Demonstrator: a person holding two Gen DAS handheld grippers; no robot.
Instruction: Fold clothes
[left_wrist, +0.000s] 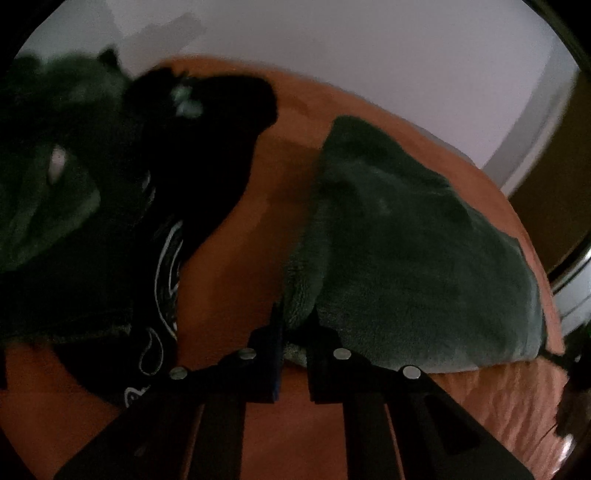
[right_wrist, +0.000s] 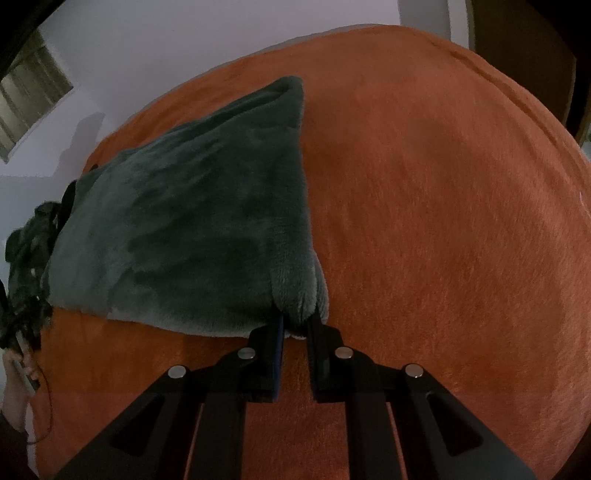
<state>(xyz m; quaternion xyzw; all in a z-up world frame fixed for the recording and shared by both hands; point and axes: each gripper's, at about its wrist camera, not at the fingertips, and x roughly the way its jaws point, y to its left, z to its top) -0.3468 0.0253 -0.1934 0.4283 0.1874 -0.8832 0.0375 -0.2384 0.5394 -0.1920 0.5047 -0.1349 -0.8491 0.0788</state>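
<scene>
Both clamped on near corners of the green fleece (right_wrist: 192, 221) lying on the orange bed (right_wrist: 443, 221): left gripper (left_wrist: 295, 325), right gripper (right_wrist: 297, 321). Lift evenly, keep edge taut, fold away.

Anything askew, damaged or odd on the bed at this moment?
Nothing damaged. The green fleece lies flat on the orange bedspread, both grippers pinching its near corners. The only untidy spot is the dark clothes pile heaped unfolded to the left.
</scene>
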